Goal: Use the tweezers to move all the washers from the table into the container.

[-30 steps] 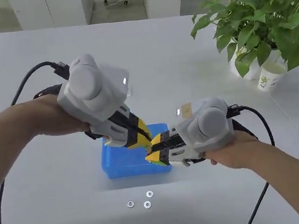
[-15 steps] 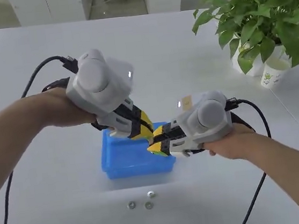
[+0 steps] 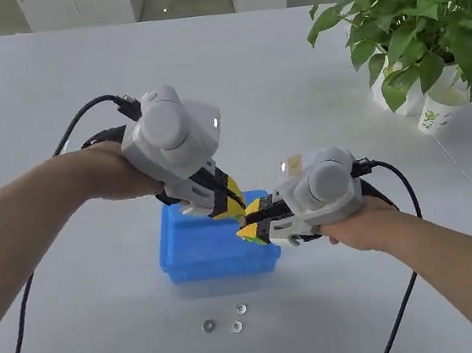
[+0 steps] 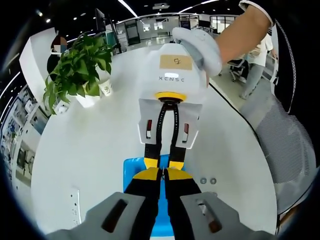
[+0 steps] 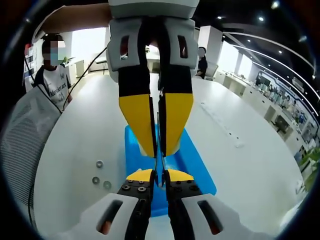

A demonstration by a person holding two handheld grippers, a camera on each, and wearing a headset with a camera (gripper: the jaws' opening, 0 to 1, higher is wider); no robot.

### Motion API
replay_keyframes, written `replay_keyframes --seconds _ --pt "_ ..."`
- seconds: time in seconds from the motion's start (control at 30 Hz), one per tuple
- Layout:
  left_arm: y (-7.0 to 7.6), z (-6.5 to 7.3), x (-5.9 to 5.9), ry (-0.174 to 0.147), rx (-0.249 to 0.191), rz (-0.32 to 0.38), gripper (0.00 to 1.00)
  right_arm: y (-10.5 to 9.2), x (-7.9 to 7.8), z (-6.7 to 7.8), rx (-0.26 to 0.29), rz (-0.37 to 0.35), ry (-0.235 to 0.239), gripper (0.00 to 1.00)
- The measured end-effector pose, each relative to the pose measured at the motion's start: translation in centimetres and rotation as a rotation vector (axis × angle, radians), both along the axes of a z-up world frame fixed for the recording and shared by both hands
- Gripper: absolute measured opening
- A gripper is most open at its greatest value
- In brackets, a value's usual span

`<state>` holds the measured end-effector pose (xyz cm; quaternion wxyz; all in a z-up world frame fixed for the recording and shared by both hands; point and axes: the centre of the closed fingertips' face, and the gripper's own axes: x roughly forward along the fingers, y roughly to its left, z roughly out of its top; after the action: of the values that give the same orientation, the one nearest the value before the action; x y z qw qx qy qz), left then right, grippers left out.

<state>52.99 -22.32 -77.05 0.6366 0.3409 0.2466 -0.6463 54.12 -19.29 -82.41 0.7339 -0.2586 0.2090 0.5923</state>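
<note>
My left gripper (image 3: 232,206) and right gripper (image 3: 247,231) meet tip to tip above the right part of the blue container (image 3: 185,252). A thin metal pair of tweezers (image 5: 160,167) runs between the two sets of yellow-tipped jaws, and both grippers are shut on it. The left gripper view looks along my left gripper (image 4: 163,173) straight at the right one over the container (image 4: 131,170). Three small washers (image 3: 237,326) lie on the white table in front of the container, and the washers (image 5: 99,163) lie left of the container (image 5: 197,172) in the right gripper view.
A potted plant (image 3: 424,27) in a white cup stands at the table's far right. Black cables (image 3: 84,117) trail from both grippers across the table (image 3: 83,330). Office chairs and people are in the background beyond the table.
The head camera has shifted a little. Both grippers stay tip to tip over the container, slightly higher than before. The washers have not moved.
</note>
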Motion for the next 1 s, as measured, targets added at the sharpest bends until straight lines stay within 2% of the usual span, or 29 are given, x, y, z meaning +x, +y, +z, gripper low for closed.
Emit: replay_keyframes --seconds 0.2,0.5,1.0 --pt "0.0 -1.2 0.8 0.004 0.015 0.004 0.06 -0.1 0.7 -1.1 -0.001 -0.013 0.017 0.11" --pt "0.1 -2.5 1.0 0.019 0.031 -0.002 0.06 0.0 0.8 -2.6 -0.019 -0.003 0.039 0.11" --pt "0.1 -2.6 0.9 0.022 0.038 -0.001 0.07 0.0 0.8 -2.7 -0.031 0.009 0.036 0.12"
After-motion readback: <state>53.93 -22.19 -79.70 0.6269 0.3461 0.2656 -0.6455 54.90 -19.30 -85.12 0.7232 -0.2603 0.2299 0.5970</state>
